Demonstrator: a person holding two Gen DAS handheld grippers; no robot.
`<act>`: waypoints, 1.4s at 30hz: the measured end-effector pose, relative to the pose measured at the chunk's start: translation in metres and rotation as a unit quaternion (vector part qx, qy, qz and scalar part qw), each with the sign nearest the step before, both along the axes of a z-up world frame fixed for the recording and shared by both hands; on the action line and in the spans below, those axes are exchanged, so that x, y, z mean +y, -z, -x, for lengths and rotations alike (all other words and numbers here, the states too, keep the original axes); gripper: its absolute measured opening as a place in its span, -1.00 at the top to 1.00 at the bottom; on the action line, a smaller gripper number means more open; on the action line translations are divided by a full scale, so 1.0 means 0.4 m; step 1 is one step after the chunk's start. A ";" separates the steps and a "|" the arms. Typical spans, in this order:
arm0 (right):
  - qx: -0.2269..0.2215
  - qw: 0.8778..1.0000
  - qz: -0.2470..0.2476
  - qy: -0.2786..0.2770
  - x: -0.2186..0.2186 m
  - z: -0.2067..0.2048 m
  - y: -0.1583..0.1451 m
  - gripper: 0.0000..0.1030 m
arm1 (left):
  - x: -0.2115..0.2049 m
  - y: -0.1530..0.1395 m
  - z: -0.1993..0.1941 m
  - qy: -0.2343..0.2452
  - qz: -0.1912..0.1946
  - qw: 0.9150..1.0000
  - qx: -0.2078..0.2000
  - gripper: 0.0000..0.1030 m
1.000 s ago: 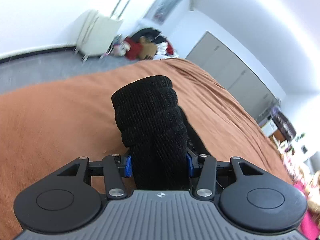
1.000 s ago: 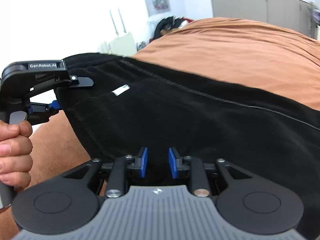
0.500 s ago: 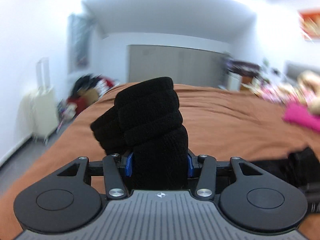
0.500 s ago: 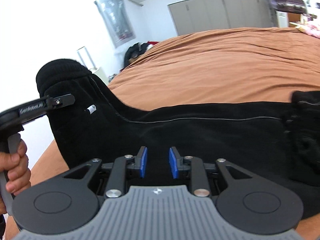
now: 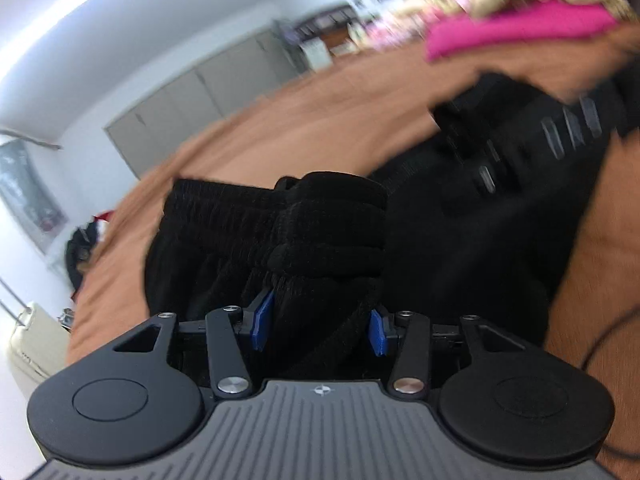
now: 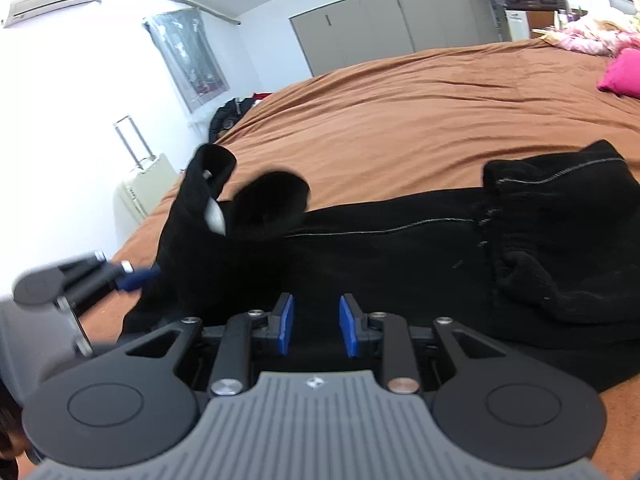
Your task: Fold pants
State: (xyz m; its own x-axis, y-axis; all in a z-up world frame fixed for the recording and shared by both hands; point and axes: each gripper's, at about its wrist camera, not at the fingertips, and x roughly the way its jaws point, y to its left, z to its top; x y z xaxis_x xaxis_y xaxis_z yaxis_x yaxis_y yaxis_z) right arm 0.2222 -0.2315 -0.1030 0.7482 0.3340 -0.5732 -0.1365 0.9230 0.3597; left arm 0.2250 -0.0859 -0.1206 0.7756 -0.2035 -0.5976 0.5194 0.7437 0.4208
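Black fleece pants [image 6: 400,264] lie stretched across the brown bed [image 6: 420,120], with a bunched end [image 6: 560,216] at the right. My left gripper [image 5: 320,322] is shut on a thick bunch of ribbed black fabric [image 5: 332,232], which it holds just above the rest of the pants. The right wrist view shows it blurred at the left edge, the left gripper [image 6: 132,276] lifting a fold of the pants. My right gripper [image 6: 316,324] sits at the near edge of the pants, its blue pads narrowly apart with black cloth between them. In the left wrist view the right gripper [image 5: 520,140] is a dark blur.
A pink pillow [image 6: 624,76] and patterned bedding [image 6: 588,36] lie at the bed's far right. Beside the bed on the left stand a cream suitcase [image 6: 144,184] and a dark pile of clothes [image 6: 228,116]. Grey wardrobe doors [image 6: 392,20] line the far wall.
My left gripper has rolled and swung across the bed with its bunch of fabric, toward the right gripper. The pants, earlier held up taut between both grippers, now lie mostly on the bed.
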 end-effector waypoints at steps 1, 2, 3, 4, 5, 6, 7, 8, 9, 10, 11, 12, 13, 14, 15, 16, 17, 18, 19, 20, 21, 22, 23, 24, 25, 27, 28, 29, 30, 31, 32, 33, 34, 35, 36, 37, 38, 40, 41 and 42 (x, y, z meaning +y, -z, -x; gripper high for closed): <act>0.002 1.000 -0.001 0.003 -0.002 -0.002 -0.002 0.55 | -0.004 0.018 0.001 0.005 -0.007 1.000 0.013 -0.04; 0.003 1.000 -0.002 0.006 0.000 -0.006 -0.003 0.54 | -0.010 0.038 0.002 0.010 -0.013 1.000 0.024 -0.05; 0.003 1.000 -0.003 0.008 -0.003 -0.007 -0.005 0.53 | -0.012 0.048 0.007 0.011 -0.017 1.000 0.023 -0.04; 0.004 1.000 -0.004 0.009 -0.004 -0.008 -0.008 0.52 | -0.012 0.051 0.012 0.010 -0.018 1.000 0.018 -0.04; 0.005 1.000 -0.004 0.009 -0.006 -0.023 -0.017 0.47 | -0.009 0.045 0.016 0.005 -0.015 1.000 0.015 -0.07; 0.005 1.000 -0.004 0.007 -0.004 -0.030 -0.025 0.37 | -0.004 0.036 0.019 0.000 -0.007 1.000 0.018 -0.17; 0.005 1.000 -0.004 0.004 0.002 -0.042 -0.033 0.34 | 0.008 0.022 0.019 -0.005 0.008 1.000 0.027 -0.28; 0.005 1.000 -0.005 -0.001 0.008 -0.055 -0.041 0.29 | 0.025 0.006 0.022 -0.007 0.032 0.999 0.038 -0.45; 0.005 1.000 -0.007 -0.008 0.016 -0.068 -0.051 0.20 | 0.054 -0.014 0.029 -0.009 0.062 0.997 0.050 -0.54; 0.006 1.000 -0.010 -0.018 0.025 -0.084 -0.060 0.14 | 0.083 -0.032 0.033 -0.014 0.094 0.994 0.062 -0.58; 0.007 0.999 -0.014 -0.029 0.035 -0.100 -0.067 0.06 | 0.120 -0.049 0.035 -0.022 0.129 0.988 0.076 -0.64; 0.008 0.999 -0.017 -0.042 0.048 -0.118 -0.073 0.06 | 0.164 -0.063 0.035 -0.034 0.165 0.981 0.091 -0.67; 0.010 0.998 -0.017 -0.053 0.060 -0.137 -0.075 0.05 | 0.211 -0.074 0.030 -0.050 0.202 0.972 0.108 -0.67; 0.012 0.998 -0.014 -0.065 0.073 -0.156 -0.074 0.01 | 0.255 -0.084 0.023 -0.067 0.239 0.961 0.122 -0.68; 0.014 0.997 -0.008 -0.078 0.091 -0.178 -0.075 -0.02 | 0.303 -0.089 0.016 -0.088 0.273 0.948 0.135 -0.69; 0.015 0.996 -0.004 -0.089 0.106 -0.199 -0.074 -0.04 | 0.349 -0.093 0.010 -0.111 0.303 0.935 0.147 -0.70; 0.018 0.995 -0.003 -0.098 0.120 -0.219 -0.073 -0.05 | 0.391 -0.094 0.001 -0.135 0.331 0.920 0.158 -0.70; 0.025 0.994 -0.002 -0.104 0.133 -0.243 -0.071 -0.05 | 0.430 -0.091 -0.012 -0.159 0.354 0.906 0.169 -0.70; 0.032 0.994 -0.003 -0.109 0.146 -0.265 -0.065 -0.05 | 0.457 -0.086 -0.024 -0.178 0.367 0.895 0.178 -0.70; 0.038 0.993 -0.003 -0.112 0.158 -0.282 -0.060 -0.05 | 0.479 -0.078 -0.034 -0.198 0.375 0.886 0.188 -0.70; 0.042 0.992 -0.001 -0.115 0.171 -0.298 -0.054 -0.05 | 0.500 -0.068 -0.047 -0.216 0.383 0.876 0.199 -0.70; 0.044 0.992 0.001 -0.119 0.184 -0.310 -0.048 -0.05 | 0.513 -0.061 -0.053 -0.224 0.390 0.869 0.207 -0.70; 0.046 0.991 0.000 -0.122 0.199 -0.313 -0.036 -0.05 | 0.522 -0.057 -0.062 -0.229 0.398 0.862 0.215 -0.70; 0.051 0.991 -0.003 -0.127 0.210 -0.322 -0.028 -0.05 | 0.525 -0.049 -0.069 -0.231 0.406 0.855 0.224 -0.70; 0.058 0.990 -0.007 -0.130 0.221 -0.331 -0.018 -0.05 | 0.525 -0.040 -0.077 -0.232 0.413 0.849 0.234 -0.70; 0.077 0.989 -0.012 -0.128 0.235 -0.350 0.005 -0.07 | 0.523 -0.028 -0.094 -0.235 0.421 0.839 0.252 -0.70; 0.080 0.989 -0.013 -0.124 0.238 -0.354 0.013 -0.04 | 0.522 -0.022 -0.094 -0.237 0.422 0.836 0.258 -0.70; 0.081 0.989 -0.013 -0.120 0.238 -0.355 0.016 0.08 | 0.515 -0.018 -0.097 -0.244 0.419 0.836 0.256 -0.71; 0.079 0.989 -0.017 -0.121 0.236 -0.354 0.012 0.18 | 0.509 -0.014 -0.098 -0.249 0.416 0.837 0.253 -0.71; 0.073 0.989 -0.023 -0.127 0.230 -0.347 0.005 0.24 | 0.505 -0.013 -0.094 -0.251 0.416 0.837 0.250 -0.71; 0.064 0.989 -0.027 -0.133 0.224 -0.338 -0.004 0.54 | 0.506 -0.015 -0.091 -0.253 0.420 0.836 0.246 -0.70; 0.052 0.988 -0.038 -0.140 0.210 -0.325 -0.020 0.74 | 0.508 -0.015 -0.092 -0.253 0.423 0.835 0.243 -0.70; 0.049 0.986 -0.066 -0.146 0.185 -0.317 -0.035 0.76 | 0.506 -0.017 -0.095 -0.250 0.429 0.834 0.239 -0.69; 0.044 0.984 -0.090 -0.149 0.165 -0.308 -0.051 0.78 | 0.508 -0.025 -0.090 -0.245 0.436 0.834 0.233 -0.69; 0.033 0.982 -0.108 -0.152 0.144 -0.292 -0.072 0.78 | 0.506 -0.029 -0.089 -0.240 0.442 0.833 0.228 -0.68; 0.023 0.982 -0.114 -0.150 0.128 -0.277 -0.089 0.78 | 0.506 -0.033 -0.085 -0.233 0.448 0.833 0.226 -0.68; 0.018 0.982 -0.120 -0.146 0.112 -0.264 -0.101 0.78 | 0.503 -0.038 -0.084 -0.227 0.452 0.833 0.225 -0.68; 0.015 0.982 -0.139 -0.129 0.067 -0.244 -0.109 0.78 | 0.496 -0.038 -0.087 -0.219 0.453 0.834 0.226 -0.68; 0.016 0.983 -0.142 -0.119 0.050 -0.238 -0.105 0.78 | 0.491 -0.034 -0.091 -0.217 0.449 0.835 0.231 -0.68; 0.019 0.984 -0.141 -0.105 0.030 -0.233 -0.095 0.78 | 0.485 -0.027 -0.097 -0.216 0.446 0.836 0.237 -0.68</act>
State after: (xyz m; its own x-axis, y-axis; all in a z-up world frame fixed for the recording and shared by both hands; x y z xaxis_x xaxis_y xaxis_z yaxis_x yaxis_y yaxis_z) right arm 0.3153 -0.2194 -0.0651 0.6248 0.6297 -0.4616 -0.2952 0.7378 0.6070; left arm 0.2638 0.1081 -0.1098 0.6103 -0.4946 -0.6187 0.0729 0.8128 -0.5779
